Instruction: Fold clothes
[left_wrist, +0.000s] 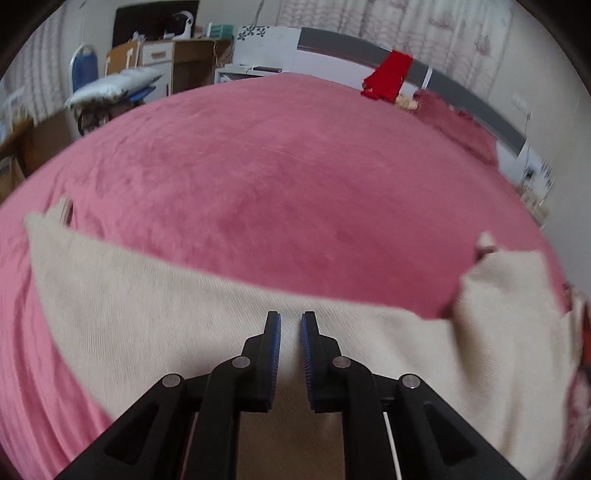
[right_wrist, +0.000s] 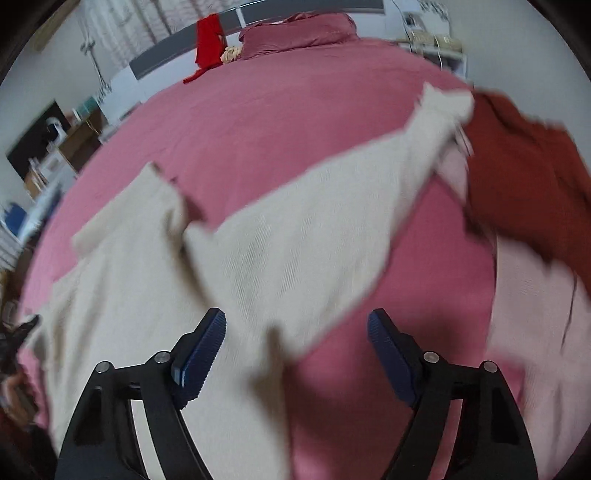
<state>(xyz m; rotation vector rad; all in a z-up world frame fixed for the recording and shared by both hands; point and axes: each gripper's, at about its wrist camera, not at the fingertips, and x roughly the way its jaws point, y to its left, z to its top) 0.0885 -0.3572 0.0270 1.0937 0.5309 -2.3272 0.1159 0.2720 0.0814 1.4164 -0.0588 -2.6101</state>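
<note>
While one cream garment (right_wrist: 295, 236) lies flat, two rust garments (right_wrist: 524, 177) adjoin

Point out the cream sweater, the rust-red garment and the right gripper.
cream sweater (right_wrist: 295, 236): right wrist view, middle of its body.
rust-red garment (right_wrist: 517, 177): right wrist view, its centre.
right gripper (right_wrist: 295, 325): right wrist view, between fingertips.

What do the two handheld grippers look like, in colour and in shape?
Both look alike. The left gripper and the right gripper have black angular linkage arms with cut-out slots and round silver pivot pins. Their jaws carry dark blue ribbed pads. No sleeve or hand is visible.
</note>
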